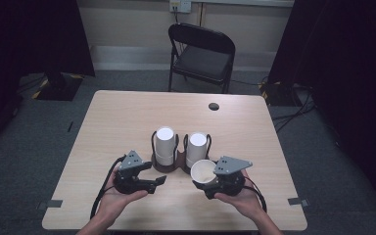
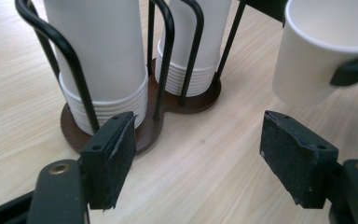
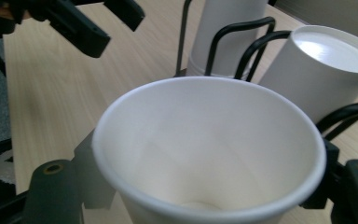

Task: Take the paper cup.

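Paper cup (image 1: 203, 171), white and open end up, sits clamped between the jaws of the right gripper (image 1: 214, 182), tilted a little toward the person, near the front edge of the table (image 1: 127, 112). In the right gripper view the cup (image 3: 209, 149) has its rim wide and its inside bare, with one black jaw pressed against its wall on either side. In the left gripper view the same cup (image 2: 321, 51) hangs clear of the wood at the upper right, a dark jaw tip touching its side.

Left gripper (image 1: 157, 182) rests in the person's left hand (image 1: 120, 198), jaws spread wide with nothing between them (only bare tabletop shows in the gap in its own view). It points toward the cup holder (image 1: 169, 164), a dark two-lobed wooden base with black wire loops rising from it. The left pad (image 2: 112, 154) lies just in front of that base.

Two stacks of upside-down white cups stand upright in the holder: the left stack (image 1: 165, 144) and the right stack (image 1: 197, 147), side by side, each ringed by wire. The held cup is just in front of the right stack.

A black folding chair (image 1: 203, 56) stands beyond the table's far edge.
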A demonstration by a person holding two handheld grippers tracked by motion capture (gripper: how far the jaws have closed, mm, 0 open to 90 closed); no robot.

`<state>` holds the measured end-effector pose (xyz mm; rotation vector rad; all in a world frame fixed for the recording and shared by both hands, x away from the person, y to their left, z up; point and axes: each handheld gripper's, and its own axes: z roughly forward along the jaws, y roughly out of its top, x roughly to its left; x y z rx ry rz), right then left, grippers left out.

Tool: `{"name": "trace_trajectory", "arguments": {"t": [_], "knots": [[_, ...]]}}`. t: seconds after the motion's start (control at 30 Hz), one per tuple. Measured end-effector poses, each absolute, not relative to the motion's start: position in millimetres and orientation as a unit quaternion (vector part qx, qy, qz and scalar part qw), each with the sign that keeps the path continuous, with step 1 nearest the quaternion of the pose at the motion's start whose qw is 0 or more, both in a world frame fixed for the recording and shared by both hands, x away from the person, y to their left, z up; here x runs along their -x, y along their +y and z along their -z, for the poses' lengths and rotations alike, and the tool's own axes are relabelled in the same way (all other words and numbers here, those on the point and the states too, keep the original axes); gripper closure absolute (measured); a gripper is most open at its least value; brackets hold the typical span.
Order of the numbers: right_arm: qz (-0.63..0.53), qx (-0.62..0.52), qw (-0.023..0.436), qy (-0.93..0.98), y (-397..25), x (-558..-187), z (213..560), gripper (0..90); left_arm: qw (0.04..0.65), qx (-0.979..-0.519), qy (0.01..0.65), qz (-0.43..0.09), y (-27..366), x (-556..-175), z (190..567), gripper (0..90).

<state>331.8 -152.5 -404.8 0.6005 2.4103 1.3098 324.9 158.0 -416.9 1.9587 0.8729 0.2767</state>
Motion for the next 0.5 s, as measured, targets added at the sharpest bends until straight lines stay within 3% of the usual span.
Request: {"name": "trace_trajectory", "arguments": {"t": [0.23, 0.5], "knots": [[-0.470, -0.241, 0.172, 0.831, -168, -342, 404, 25.4, 0.467, -0.789, 0.374, -0.139, 174, -314, 429, 21.5], [-0.478, -0.275, 0.188, 0.813, -187, -351, 400, 25.5, 0.466, -0.783, 0.388, -0.141, 184, -316, 444, 21.6]]}}
